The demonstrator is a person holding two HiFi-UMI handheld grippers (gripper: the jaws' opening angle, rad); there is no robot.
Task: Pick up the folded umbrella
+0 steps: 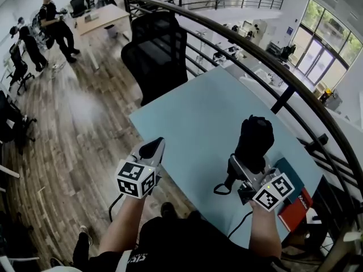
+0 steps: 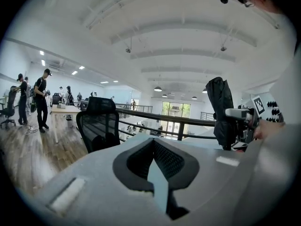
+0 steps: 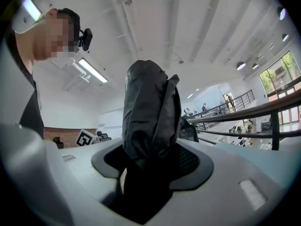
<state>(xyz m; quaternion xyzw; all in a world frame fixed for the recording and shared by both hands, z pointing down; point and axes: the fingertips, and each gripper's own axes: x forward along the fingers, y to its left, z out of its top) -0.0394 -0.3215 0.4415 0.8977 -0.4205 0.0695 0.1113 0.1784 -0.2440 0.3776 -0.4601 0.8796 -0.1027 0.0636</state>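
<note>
The folded umbrella (image 1: 255, 137), black and bundled in its sleeve, stands upright above the light-blue table (image 1: 193, 123). My right gripper (image 1: 248, 166) is shut on its lower part. In the right gripper view the umbrella (image 3: 150, 112) rises straight out from between the jaws of that gripper (image 3: 150, 168) and hides the pads. The left gripper view shows the umbrella (image 2: 221, 107) off to the right, held up by the right gripper (image 2: 240, 113). My left gripper (image 1: 156, 147) hovers by the table's near-left edge, jaws together and empty (image 2: 157, 173).
A black office chair (image 1: 156, 55) stands at the table's far side. A dark metal railing (image 1: 255, 55) curves along the right. A red book (image 1: 295, 208) and a black cable (image 1: 221, 188) lie near the right gripper. People (image 1: 54, 24) stand far left on the wooden floor.
</note>
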